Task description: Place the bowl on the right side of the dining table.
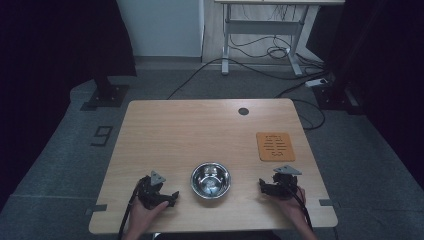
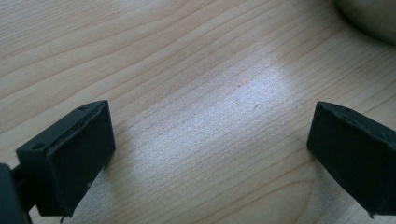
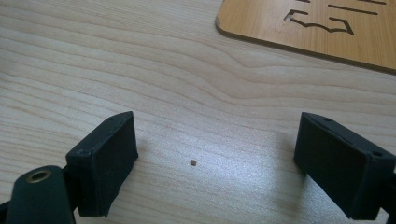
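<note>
I have a gripper in each hand, both resting low on the wooden table near the bottom edge of the high view. My left gripper sits at the lower left of that picture, my right gripper at the lower right, each pointing inward toward the middle. Between them, apart from both, stands a shiny steel bowl, upright, in the lower centre of the frame. I can make out something small and pale lying inside it, but not what it is.

In the left gripper view my own two black jaws rise from the lower left and lower right corners with a wide stretch of bare wood grain between them, so the left gripper is spread apart and holds nothing. The curved grey side of the steel bowl peeks in at the upper right corner of that view, well clear of my fingers.

In the right gripper view the jaws stand just as far apart, one at the lower left and one at the lower right; the right gripper grips nothing. A tiny dark speck lies on the table between them. At the upper right of that view lies a flat orange-brown wooden board with cut-out slots; in the high view the same board sits right of centre, above my right gripper
</note>
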{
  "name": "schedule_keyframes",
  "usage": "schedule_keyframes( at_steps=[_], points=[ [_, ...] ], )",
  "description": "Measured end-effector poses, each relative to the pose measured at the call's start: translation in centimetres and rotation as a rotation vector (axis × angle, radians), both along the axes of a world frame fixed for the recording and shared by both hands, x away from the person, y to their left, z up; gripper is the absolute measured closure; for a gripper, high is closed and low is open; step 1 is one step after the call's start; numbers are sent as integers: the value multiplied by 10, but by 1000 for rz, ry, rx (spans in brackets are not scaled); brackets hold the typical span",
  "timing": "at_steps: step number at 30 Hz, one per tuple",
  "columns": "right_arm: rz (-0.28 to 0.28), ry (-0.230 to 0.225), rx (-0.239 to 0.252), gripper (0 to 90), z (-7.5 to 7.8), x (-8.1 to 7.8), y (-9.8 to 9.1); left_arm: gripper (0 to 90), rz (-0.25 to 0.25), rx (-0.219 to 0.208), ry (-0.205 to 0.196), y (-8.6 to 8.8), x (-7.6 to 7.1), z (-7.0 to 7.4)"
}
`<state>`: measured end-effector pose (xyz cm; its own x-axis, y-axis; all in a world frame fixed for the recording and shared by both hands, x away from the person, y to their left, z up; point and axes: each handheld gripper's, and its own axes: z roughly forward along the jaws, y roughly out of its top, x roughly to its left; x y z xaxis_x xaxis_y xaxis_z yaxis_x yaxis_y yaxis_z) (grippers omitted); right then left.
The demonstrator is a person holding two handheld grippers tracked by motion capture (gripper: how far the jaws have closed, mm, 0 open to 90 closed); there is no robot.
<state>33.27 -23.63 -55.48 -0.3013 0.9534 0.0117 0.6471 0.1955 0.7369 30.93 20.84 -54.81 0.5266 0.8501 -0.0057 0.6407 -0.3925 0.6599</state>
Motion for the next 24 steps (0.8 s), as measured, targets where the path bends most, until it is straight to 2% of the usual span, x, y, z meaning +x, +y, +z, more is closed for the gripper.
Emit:
schedule_keyframes(
  at_steps=[10, 17, 24],
  points=[
    [10, -6, -3, 143, 0, 0, 0, 0, -1, 1, 1, 0, 0, 0],
    [-22, -2, 2, 132, 0, 1, 4, 0, -9, 2, 2, 0, 0, 0],
    [-24, -4, 13, 140, 0, 1, 3, 0, -9, 2, 2, 0, 0, 0]
  ],
)
